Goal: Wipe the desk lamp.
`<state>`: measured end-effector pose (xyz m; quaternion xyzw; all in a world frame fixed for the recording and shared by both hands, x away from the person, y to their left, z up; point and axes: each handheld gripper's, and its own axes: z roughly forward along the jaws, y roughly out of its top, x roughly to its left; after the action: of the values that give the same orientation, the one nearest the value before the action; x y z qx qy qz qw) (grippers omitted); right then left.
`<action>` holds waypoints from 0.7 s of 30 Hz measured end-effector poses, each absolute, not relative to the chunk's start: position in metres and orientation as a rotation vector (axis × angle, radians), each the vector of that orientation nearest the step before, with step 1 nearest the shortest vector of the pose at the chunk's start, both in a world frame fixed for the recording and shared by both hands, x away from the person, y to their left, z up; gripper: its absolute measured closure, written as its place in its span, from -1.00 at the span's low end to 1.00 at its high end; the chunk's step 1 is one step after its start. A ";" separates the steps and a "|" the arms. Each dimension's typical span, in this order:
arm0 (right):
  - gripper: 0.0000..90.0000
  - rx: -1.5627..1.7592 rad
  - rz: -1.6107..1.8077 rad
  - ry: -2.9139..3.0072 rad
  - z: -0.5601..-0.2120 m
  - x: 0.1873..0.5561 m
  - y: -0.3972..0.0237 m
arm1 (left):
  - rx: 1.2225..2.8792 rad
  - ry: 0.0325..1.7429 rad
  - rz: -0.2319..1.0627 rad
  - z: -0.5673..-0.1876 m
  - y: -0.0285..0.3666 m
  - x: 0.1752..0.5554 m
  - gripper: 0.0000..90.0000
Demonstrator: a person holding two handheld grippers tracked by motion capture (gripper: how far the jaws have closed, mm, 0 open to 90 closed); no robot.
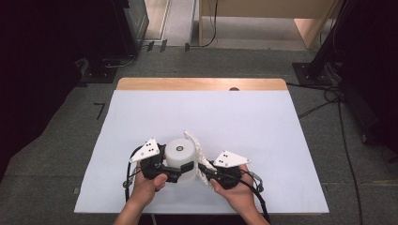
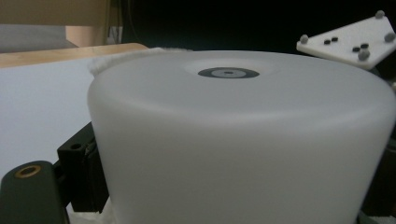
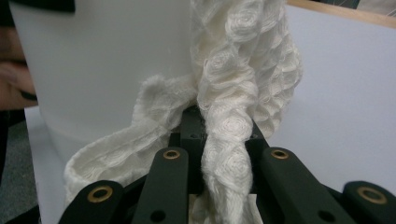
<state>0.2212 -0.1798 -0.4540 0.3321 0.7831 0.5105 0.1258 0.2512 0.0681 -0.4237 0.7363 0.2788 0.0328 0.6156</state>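
Note:
A white plastic container (image 1: 180,151) stands bottom-up near the table's front edge, with a dark ring mark on its top. My left gripper (image 1: 178,165) reaches in from the left, and its jaws clasp the container's wall on both sides. In the left gripper view the container (image 2: 233,140) rises just ahead, with one black finger (image 2: 28,191) beside it. A white knobbly cloth (image 1: 196,144) drapes along the container's right side. My right gripper (image 1: 205,169) is shut on that cloth; in the right gripper view the cloth (image 3: 247,56) runs up between the jaws of the right gripper (image 3: 223,135), against the container (image 3: 102,60).
A white sheet (image 1: 234,122) covers the table, with a wooden strip (image 1: 202,84) along its far edge. Cables (image 1: 338,98) and dark stand bases lie on the grey floor to the right and at the back. The right gripper's white plate (image 2: 348,42) shows past the container.

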 end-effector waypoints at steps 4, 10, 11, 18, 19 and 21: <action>0.74 0.961 1.492 2.264 -0.452 0.221 -0.181 | 1.704 0.646 0.071 -0.428 0.065 0.251 -0.81; 0.74 0.968 1.532 2.164 -0.436 0.220 -0.196 | 1.758 0.609 0.036 -0.435 0.046 0.246 -0.81; 0.73 0.966 1.544 2.140 -0.434 0.220 -0.199 | 1.769 0.602 0.030 -0.436 0.043 0.246 -0.81; 0.74 0.942 1.588 2.055 -0.418 0.216 -0.210 | 1.783 0.587 0.016 -0.438 0.037 0.244 -0.81; 0.74 0.942 1.588 2.058 -0.418 0.216 -0.209 | 1.781 0.587 0.022 -0.438 0.038 0.244 -0.81; 0.74 0.944 1.581 2.090 -0.424 0.217 -0.206 | 1.766 0.601 0.030 -0.436 0.042 0.245 -0.81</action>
<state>0.2168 -0.2060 -0.4238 0.3334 0.7386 0.5585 0.1772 0.2454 0.0423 -0.4359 0.7605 0.2589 0.0130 0.5954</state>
